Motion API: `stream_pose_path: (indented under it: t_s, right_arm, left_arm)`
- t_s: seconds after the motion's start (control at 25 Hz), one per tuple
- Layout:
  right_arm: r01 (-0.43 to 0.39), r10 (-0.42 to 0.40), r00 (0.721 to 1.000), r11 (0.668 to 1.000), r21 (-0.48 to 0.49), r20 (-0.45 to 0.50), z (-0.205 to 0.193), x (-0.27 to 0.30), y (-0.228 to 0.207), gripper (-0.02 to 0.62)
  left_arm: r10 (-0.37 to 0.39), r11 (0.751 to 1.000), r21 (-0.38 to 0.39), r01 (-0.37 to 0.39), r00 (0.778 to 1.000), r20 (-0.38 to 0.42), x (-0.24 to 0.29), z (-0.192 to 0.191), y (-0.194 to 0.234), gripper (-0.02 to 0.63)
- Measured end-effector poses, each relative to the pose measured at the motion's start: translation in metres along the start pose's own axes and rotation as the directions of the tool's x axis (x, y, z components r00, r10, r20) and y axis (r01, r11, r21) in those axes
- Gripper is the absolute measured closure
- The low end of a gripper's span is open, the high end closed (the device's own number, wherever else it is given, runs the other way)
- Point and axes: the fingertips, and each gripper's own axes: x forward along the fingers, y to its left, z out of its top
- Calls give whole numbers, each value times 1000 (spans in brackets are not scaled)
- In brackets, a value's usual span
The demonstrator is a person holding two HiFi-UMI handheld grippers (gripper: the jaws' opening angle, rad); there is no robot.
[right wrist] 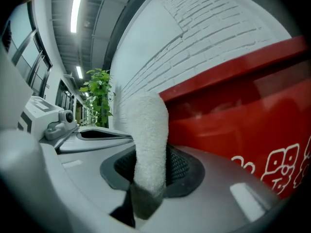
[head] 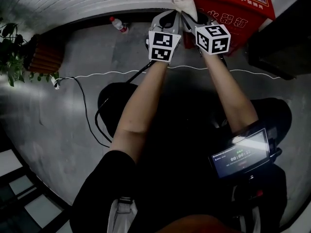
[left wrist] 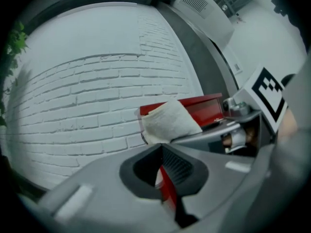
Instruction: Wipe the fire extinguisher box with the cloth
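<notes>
The red fire extinguisher box (head: 238, 13) stands against the white brick wall at the top of the head view. A white cloth (head: 184, 5) rests against its upper left corner. My right gripper (head: 192, 16) is shut on the cloth (right wrist: 148, 130), which rises from between the pads (right wrist: 148, 174), with the red box (right wrist: 243, 130) just to the right. My left gripper (head: 167, 16) hangs close beside it on the left. Its jaws (left wrist: 165, 178) are drawn together to a thin slit with nothing held. From there the cloth (left wrist: 167, 123) lies on the box's top edge (left wrist: 204, 106).
A plastic bottle (head: 118, 24) lies on the grey floor by the wall. A white cable (head: 107, 74) runs across the floor. A potted plant (head: 12, 52) and wooden planter (head: 46, 55) stand at left. A dark cabinet (head: 282, 38) is right of the box.
</notes>
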Motion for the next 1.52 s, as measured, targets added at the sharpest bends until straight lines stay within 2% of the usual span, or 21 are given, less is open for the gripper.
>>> stream_pose_path:
  t_s: [0.28, 0.6, 0.76, 1.16, 1.52]
  right_arm:
    - [56, -57, 998, 998, 23, 28, 6, -3, -24, 482]
    - [132, -128, 990, 988, -79, 52, 6, -13, -32, 483]
    - [182, -177, 983, 978, -100, 57, 5, -21, -38, 482]
    - [324, -318, 946, 939, -115, 68, 4, -50, -66, 479]
    - [397, -388, 917, 910, -123, 90, 9, -88, -97, 475]
  left_arm:
    - [-3, 1000, -9, 4, 1000, 16, 15, 10, -6, 607]
    - [-15, 1000, -25, 15, 1000, 14, 28, 10, -23, 607]
    - [-31, 999, -30, 32, 999, 18, 31, 11, -31, 607]
    - [-70, 996, -51, 72, 996, 47, 51, 22, -62, 607]
    - [-134, 988, -65, 139, 988, 83, 69, 37, -103, 607]
